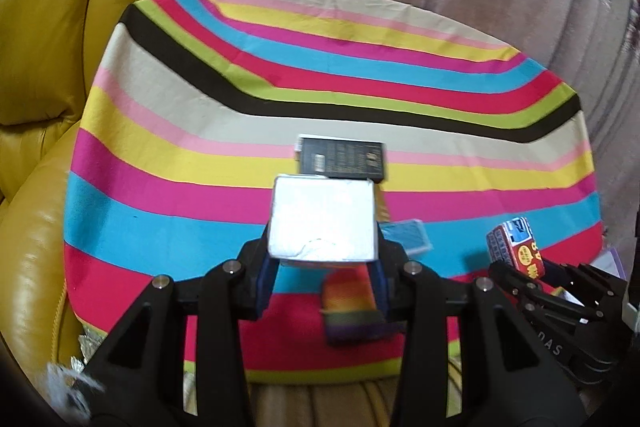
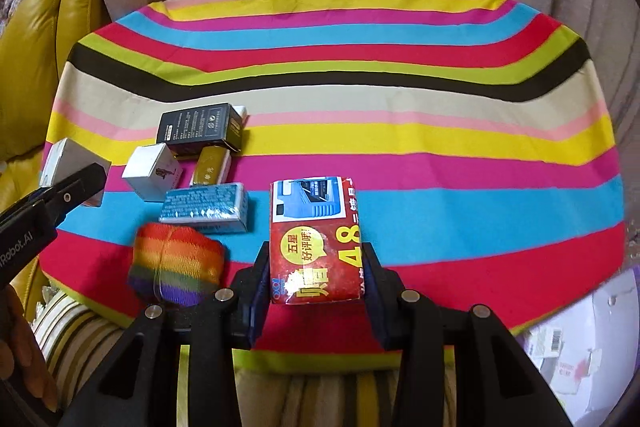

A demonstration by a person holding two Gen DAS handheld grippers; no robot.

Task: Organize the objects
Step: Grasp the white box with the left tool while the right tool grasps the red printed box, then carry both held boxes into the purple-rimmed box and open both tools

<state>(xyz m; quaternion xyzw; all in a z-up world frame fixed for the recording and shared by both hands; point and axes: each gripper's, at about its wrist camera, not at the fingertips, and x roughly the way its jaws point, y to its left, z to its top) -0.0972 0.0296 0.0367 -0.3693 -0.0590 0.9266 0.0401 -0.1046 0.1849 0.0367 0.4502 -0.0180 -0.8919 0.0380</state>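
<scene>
Boxes sit clustered at about nine o'clock on the striped surface point(image 2: 400, 131). The left hand-held gripper point(image 1: 323, 259) pinches a white box point(image 1: 323, 219) from both sides, lifted clear of the cloth, its broad pale face turned toward the camera and its long axis running across between the fingers. The right hand-held gripper point(image 2: 316, 279) is clamped on a red packet point(image 2: 316, 243) with a blue picture at its far end; the packet's long axis points toward twelve o'clock, straight along the fingers. Left of it lie a rainbow knitted roll point(image 2: 176, 263), a blue box point(image 2: 204, 207) lying crosswise, a second white box point(image 2: 152, 173), a gold box point(image 2: 210, 167) and a black box point(image 2: 200, 127), close together.
</scene>
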